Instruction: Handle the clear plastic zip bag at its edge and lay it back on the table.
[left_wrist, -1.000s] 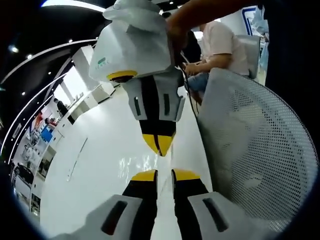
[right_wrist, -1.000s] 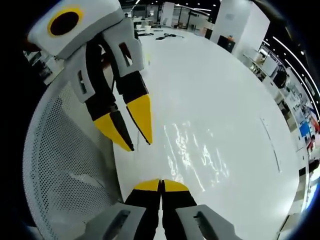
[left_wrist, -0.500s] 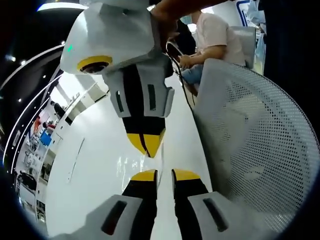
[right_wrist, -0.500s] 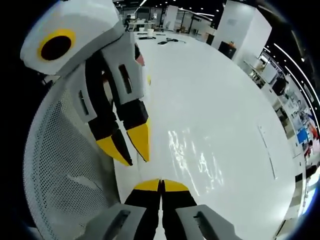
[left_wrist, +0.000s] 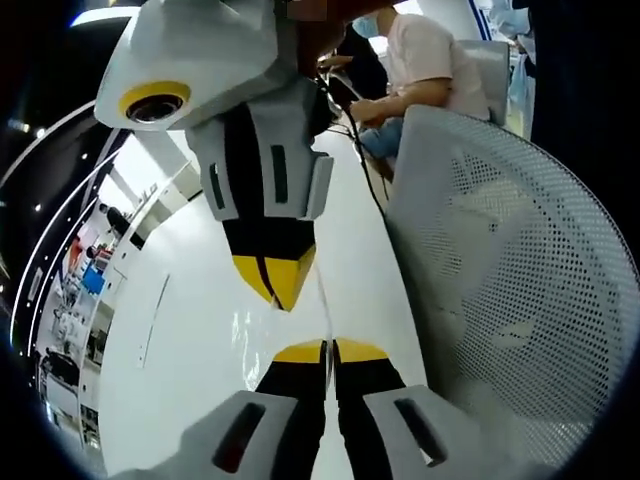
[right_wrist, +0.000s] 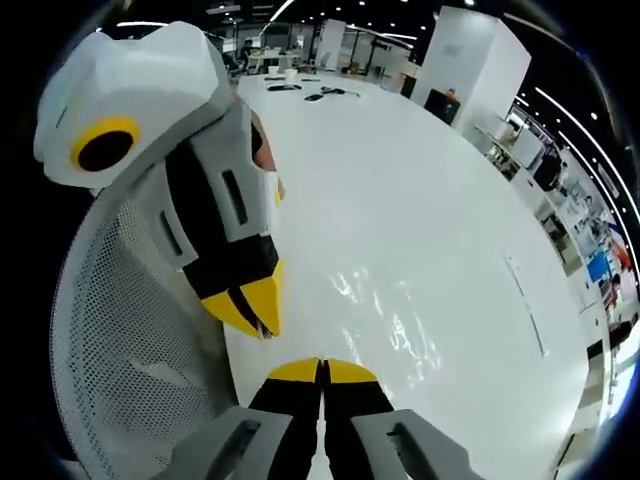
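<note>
Left gripper view: table at lower left, chair at right, right gripper top middle above left gripper, person top right.

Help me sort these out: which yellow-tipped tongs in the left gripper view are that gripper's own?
The left tongs, rising from the bottom edge; the right tongs come in from the top, tips pointing down.
</note>
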